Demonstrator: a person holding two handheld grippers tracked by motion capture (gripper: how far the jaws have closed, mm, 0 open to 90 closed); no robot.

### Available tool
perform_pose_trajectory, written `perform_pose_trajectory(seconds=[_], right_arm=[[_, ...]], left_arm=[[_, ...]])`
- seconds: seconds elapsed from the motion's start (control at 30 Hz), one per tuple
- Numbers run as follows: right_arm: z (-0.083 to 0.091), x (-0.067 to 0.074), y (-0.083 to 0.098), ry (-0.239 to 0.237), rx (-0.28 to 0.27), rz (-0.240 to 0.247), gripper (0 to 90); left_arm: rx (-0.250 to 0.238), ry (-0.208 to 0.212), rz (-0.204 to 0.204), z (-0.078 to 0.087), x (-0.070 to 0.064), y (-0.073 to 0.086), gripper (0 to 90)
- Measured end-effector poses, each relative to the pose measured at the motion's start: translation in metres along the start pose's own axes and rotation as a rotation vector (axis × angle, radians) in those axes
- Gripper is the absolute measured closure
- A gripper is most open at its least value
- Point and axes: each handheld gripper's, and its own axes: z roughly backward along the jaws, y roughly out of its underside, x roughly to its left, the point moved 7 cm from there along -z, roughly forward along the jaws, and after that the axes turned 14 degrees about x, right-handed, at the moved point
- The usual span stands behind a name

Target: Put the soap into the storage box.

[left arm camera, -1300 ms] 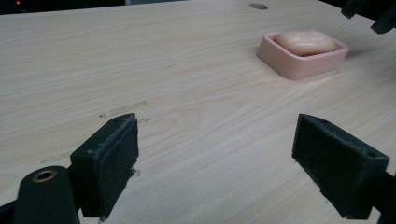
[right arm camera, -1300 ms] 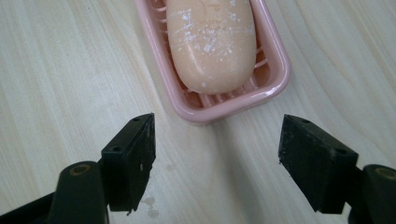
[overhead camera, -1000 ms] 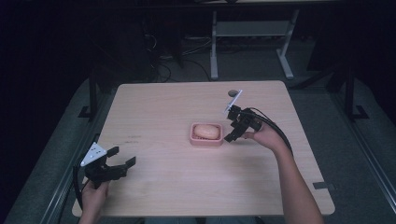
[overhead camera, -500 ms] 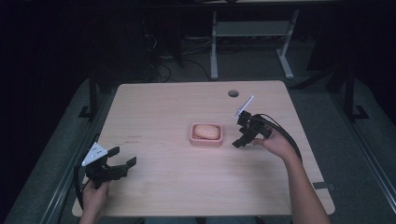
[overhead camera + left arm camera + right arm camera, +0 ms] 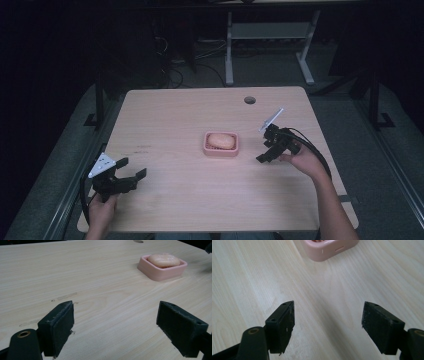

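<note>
Near the counter's right edge, the right gripper (image 5: pixel 263 152) has its fingers (image 5: pixel 280 325) spread wide on nothing, just beside the pink soap dish (image 5: pixel 220 144) at the counter's (image 5: pixel 190 195) middle. A soap bar (image 5: pixel 221 140) lies in that dish. Toward the front left corner, the left gripper (image 5: pixel 131 170) is likewise open and empty, well apart from the dish.

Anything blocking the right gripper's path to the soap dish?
Nothing visible. The right gripper, jaws open, sits just right of the pink soap dish, with bare table between them. The soap lies in the dish.
</note>
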Motion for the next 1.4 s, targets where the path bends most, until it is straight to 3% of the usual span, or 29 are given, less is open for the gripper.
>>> perform_pose_trajectory(seconds=[0.73,1.4], right_arm=[[-0.007,0.008,0.046,-0.009,-0.035,-0.059,26.4],[-0.013,0.022,0.082,-0.003,-0.08,-0.08,26.5]], left_arm=[[0.016,0.001,-0.007,-0.002,-0.002,0.001,14.3],[0.009,0.031,-0.029,-0.008,-0.014,-0.003,14.3]])
